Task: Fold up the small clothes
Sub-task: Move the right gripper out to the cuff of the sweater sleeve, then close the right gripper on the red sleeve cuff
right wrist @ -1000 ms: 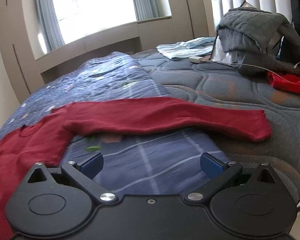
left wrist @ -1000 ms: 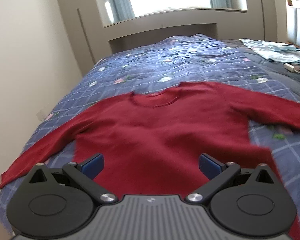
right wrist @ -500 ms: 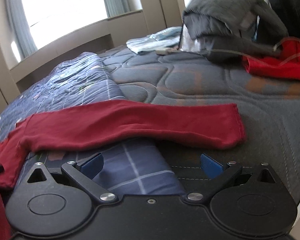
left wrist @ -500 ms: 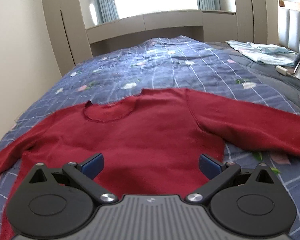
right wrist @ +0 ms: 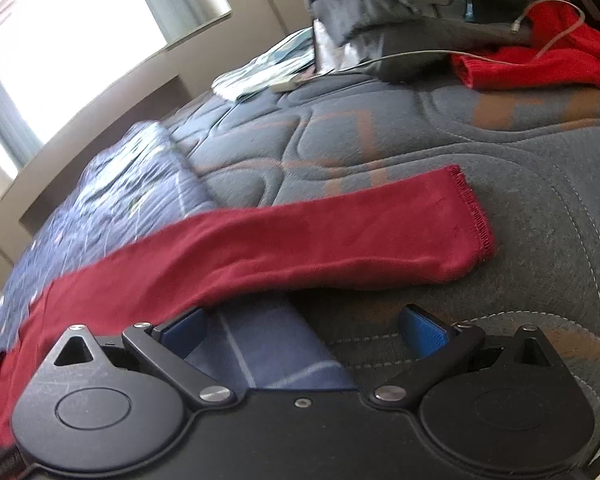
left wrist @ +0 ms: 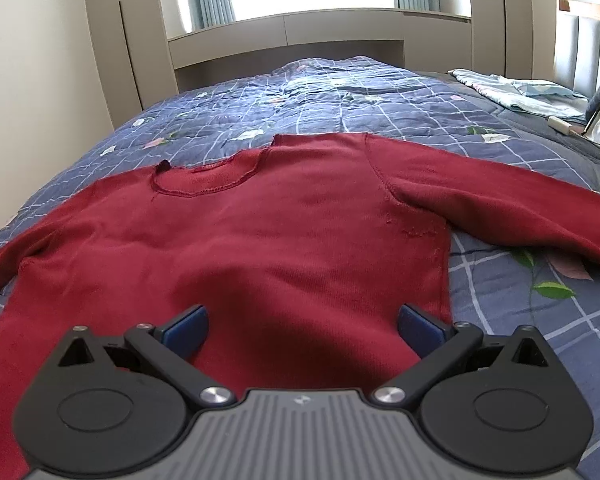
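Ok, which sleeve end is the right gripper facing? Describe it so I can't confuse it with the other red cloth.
Start at the grey quilted mattress, bare past the blue checked quilt. The sleeve of the spread dark red sweater reaches across it, ending in a stitched cuff. It lies flat and alone, unlike the brighter red bundle under a cable.

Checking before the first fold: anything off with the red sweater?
The red sweater lies flat, but visible seam stitching at its neckline and sleeve cuff suggests it is inside out. Small snags show near the underarm.

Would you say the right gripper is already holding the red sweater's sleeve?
No, the right gripper is open, with the dark red knit sweater's sleeve lying beyond it.
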